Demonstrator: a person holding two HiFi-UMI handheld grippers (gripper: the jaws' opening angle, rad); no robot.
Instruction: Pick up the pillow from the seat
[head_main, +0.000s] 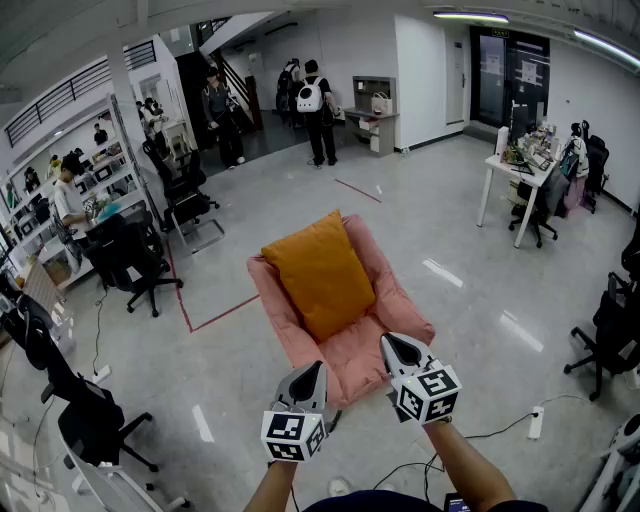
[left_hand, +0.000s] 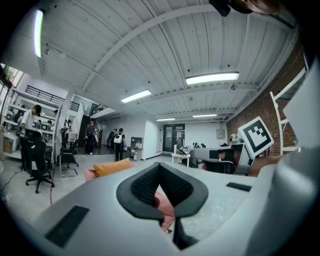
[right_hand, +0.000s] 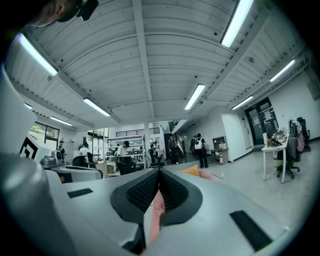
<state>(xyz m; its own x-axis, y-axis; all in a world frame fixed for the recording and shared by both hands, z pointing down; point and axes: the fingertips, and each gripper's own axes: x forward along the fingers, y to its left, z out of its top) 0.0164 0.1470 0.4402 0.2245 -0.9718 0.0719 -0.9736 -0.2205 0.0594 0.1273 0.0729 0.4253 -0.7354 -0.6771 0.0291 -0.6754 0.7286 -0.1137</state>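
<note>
An orange pillow (head_main: 320, 270) leans on the back of a low pink seat (head_main: 355, 350) in the middle of the floor in the head view. Both grippers hover at the seat's near edge, short of the pillow. My left gripper (head_main: 315, 368) is shut and holds nothing, near the seat's front left corner. My right gripper (head_main: 391, 342) is also shut and empty, over the front right arm. In the left gripper view the shut jaws (left_hand: 159, 166) point past the pillow (left_hand: 112, 166). The right gripper (right_hand: 159, 172) shows the pillow (right_hand: 192, 170) small, ahead.
Black office chairs (head_main: 135, 265) stand at the left, with shelving behind. A white desk (head_main: 520, 180) and more chairs (head_main: 605, 335) are at the right. People (head_main: 318, 110) stand far back. A red tape line (head_main: 215, 318) and a power strip (head_main: 534, 423) with its cable lie on the floor.
</note>
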